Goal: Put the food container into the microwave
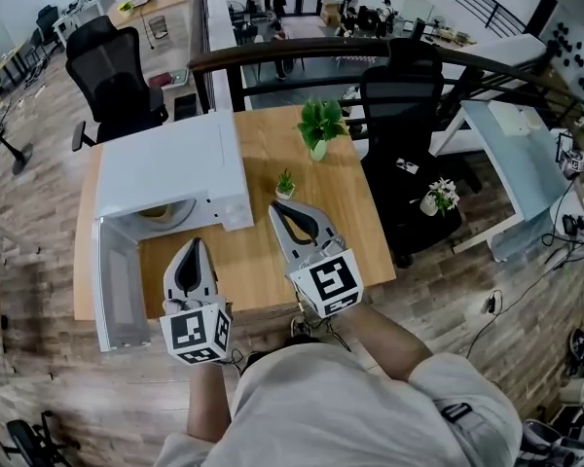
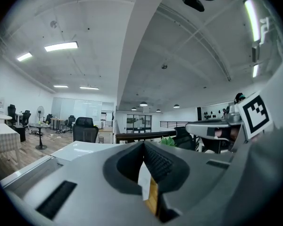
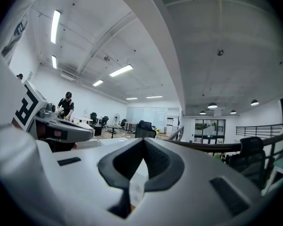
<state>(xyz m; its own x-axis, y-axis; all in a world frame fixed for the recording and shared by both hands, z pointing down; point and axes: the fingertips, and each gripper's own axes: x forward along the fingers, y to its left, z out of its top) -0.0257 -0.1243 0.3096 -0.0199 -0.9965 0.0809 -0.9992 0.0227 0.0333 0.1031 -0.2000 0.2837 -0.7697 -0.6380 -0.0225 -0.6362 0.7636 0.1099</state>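
A white microwave (image 1: 170, 168) stands at the left of the wooden table (image 1: 263, 261), its door (image 1: 117, 285) swung open toward me. Inside the cavity a pale round shape (image 1: 160, 213) shows; I cannot tell whether it is the food container. My left gripper (image 1: 193, 244) hovers over the table just in front of the cavity, jaws together, with nothing in them. To its right my right gripper (image 1: 276, 206) is shut and empty, its tip beside the microwave's front right corner. In the left gripper view, the left gripper (image 2: 144, 145) points past the microwave top (image 2: 85, 149). The right gripper view shows the right gripper (image 3: 144, 142) shut.
A leafy potted plant (image 1: 319, 125) stands at the table's far edge, and a tiny one (image 1: 285, 184) just beyond my right gripper. Black office chairs (image 1: 112, 76) flank the table, with a dark railing (image 1: 302, 58) behind. White flowers (image 1: 438, 197) sit on the right-hand chair.
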